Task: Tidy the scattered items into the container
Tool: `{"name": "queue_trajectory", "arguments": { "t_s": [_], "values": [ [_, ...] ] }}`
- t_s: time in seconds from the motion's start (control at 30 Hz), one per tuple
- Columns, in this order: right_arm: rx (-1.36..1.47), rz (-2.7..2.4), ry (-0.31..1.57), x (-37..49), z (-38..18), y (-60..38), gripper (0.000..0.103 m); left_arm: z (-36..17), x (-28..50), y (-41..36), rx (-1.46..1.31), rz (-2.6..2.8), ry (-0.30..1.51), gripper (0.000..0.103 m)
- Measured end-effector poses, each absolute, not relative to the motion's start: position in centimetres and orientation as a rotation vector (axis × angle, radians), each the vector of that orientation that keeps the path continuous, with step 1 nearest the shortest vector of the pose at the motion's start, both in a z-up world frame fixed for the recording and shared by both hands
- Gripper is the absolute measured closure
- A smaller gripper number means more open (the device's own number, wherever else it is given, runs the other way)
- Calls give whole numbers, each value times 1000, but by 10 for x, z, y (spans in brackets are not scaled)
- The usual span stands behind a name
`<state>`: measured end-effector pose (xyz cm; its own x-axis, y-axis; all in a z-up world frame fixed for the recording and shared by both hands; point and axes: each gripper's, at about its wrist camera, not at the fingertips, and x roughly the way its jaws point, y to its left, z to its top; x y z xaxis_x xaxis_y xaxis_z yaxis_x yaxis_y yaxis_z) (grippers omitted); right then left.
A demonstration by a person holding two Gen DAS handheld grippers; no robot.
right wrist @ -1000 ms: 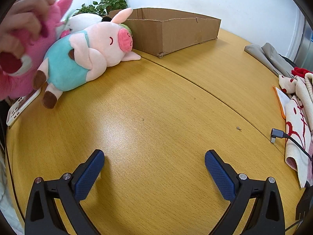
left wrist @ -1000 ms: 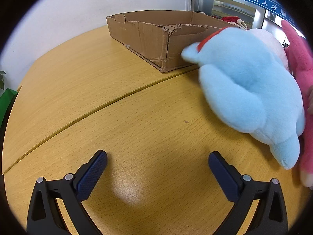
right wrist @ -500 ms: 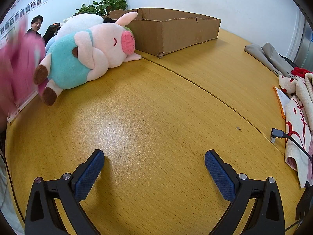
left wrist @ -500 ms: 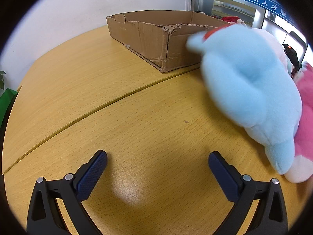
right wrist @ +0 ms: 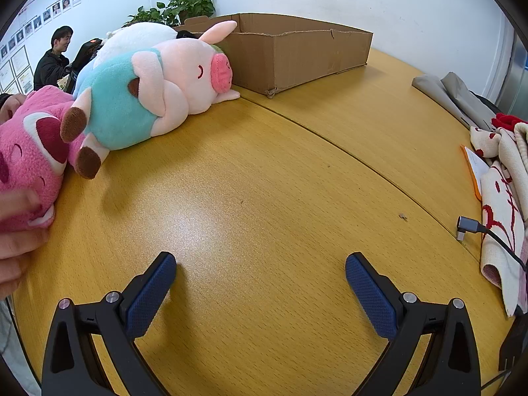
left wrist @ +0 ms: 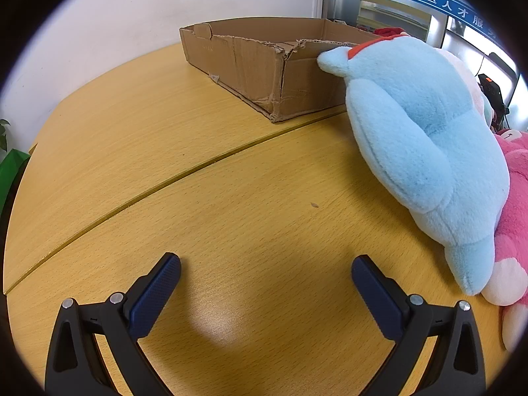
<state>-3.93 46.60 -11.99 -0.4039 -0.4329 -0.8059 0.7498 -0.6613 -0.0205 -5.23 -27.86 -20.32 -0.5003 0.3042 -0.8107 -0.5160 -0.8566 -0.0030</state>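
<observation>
A shallow cardboard box (left wrist: 264,62) stands at the back of the wooden table; it also shows in the right wrist view (right wrist: 297,49). A light-blue plush (left wrist: 425,151) lies right of my left gripper (left wrist: 265,270), which is open and empty. A pink plush (left wrist: 514,217) lies beside the blue one. In the right wrist view a pig plush in a teal shirt (right wrist: 148,95) lies by the box, a white plush (right wrist: 135,39) behind it. The pink plush (right wrist: 29,155) sits at far left with a bare hand (right wrist: 16,250) on it. My right gripper (right wrist: 260,269) is open and empty.
A cloth with red print (right wrist: 501,198), a grey garment (right wrist: 452,95) and a USB cable plug (right wrist: 468,226) lie at the table's right side. A potted plant (right wrist: 184,3) stands behind the box. A seated person (right wrist: 52,59) is in the background.
The pink plush has been set down on the table beside the blue plush by a hand. The blue plush shifted slightly. Both grippers stayed still and open.
</observation>
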Motion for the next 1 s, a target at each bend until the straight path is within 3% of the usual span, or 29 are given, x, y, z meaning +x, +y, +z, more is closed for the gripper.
{"name": "queue_trajectory", "arguments": {
  "t_s": [1.0],
  "values": [
    [1051,-2100,500,-39,-120,466,0,-203,-60,-281,-1202,2349,330,0]
  ]
}}
